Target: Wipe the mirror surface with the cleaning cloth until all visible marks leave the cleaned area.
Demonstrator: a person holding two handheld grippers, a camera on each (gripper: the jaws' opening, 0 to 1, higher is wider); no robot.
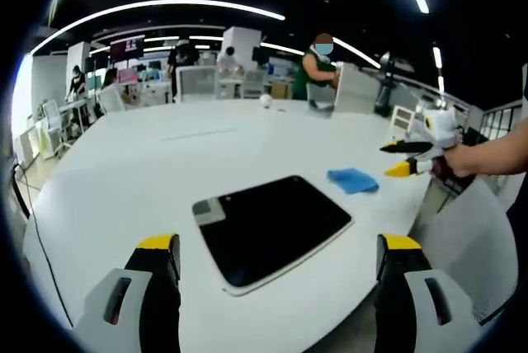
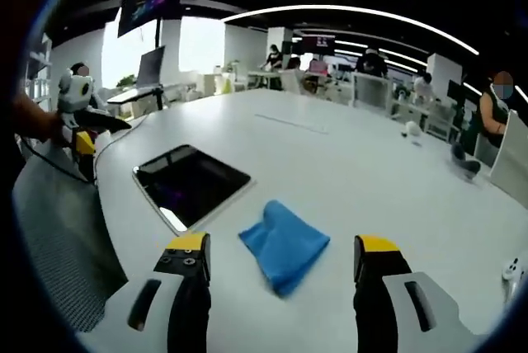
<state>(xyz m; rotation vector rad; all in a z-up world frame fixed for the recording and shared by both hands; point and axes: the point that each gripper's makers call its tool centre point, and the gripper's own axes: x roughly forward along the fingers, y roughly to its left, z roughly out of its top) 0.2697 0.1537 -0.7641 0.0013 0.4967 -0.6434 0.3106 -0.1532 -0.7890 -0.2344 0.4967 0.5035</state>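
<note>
Pre-grasp stage. Cleaning cloth (image 2: pixel 285 247) lies on white worktop (image 2: pixel 346 163) beside mirror (image 2: pixel 191 181), untouched. Right gripper (image 2: pixel 280 266) and left gripper (image 1: pixel 279 258) fingers wide apart, empty. Next: right gripper must descend onto the cloth.

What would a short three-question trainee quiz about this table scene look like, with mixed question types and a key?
1. True or false: the folded blue cleaning cloth lies on top of the dark rectangular mirror with a white rim.
2. Multiple choice: the right hand-held gripper is A) shut on the cloth, B) open with the cloth ahead of its jaws, C) pressing the mirror.
3. Fill in: both items rest on a large ____ table.

Key: 1 false, the cloth lies beside the mirror, apart from it. 2 B. 3 white.
</note>
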